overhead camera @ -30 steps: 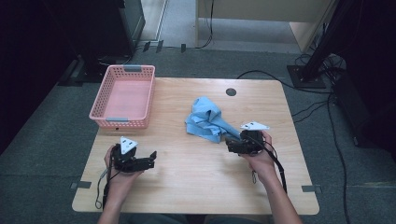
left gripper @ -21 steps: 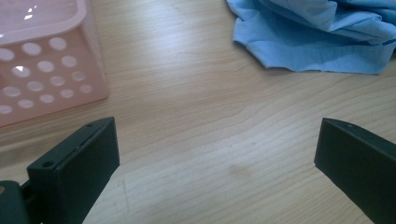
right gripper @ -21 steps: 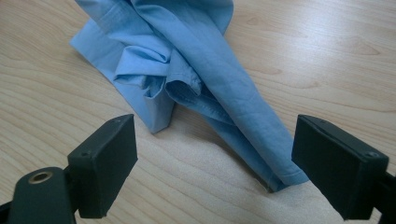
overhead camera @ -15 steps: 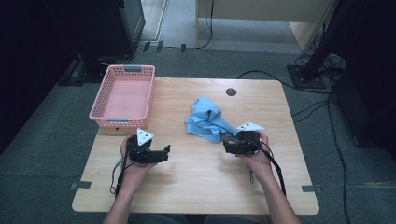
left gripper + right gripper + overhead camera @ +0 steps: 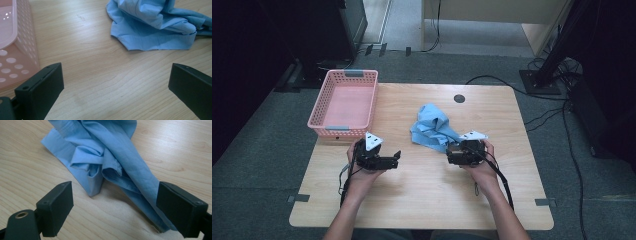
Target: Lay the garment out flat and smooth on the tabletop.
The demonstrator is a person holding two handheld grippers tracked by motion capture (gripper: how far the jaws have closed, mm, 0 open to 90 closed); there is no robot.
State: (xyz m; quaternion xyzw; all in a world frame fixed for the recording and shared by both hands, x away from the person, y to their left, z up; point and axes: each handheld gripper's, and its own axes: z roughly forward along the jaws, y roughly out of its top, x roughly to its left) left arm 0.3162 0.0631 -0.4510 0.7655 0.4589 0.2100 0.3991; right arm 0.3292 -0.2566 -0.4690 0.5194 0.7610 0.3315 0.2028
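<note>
Swinging toward the middle, the left tool has moved right and turned its jaws at the cloth compared with a second ago, when it sat lower left pointing elsewhere; the right tool barely shifted and stays at the cloth's near edge. Reads as both hands lining up for a two-point grab, nothing gripped yet. Desk is light wood. Pink perforated basket stands at the desk's far left corner, empty inside as far as the high view shows; its wall sits just beside the left jaw. Crumpled light-blue cloth lies mid-desk, well apart from the basket. Left tool jaws wide, cloth ahead, not touching. Right tool jaws wide, a trailing fold of cloth running between them, unclamped.
</note>
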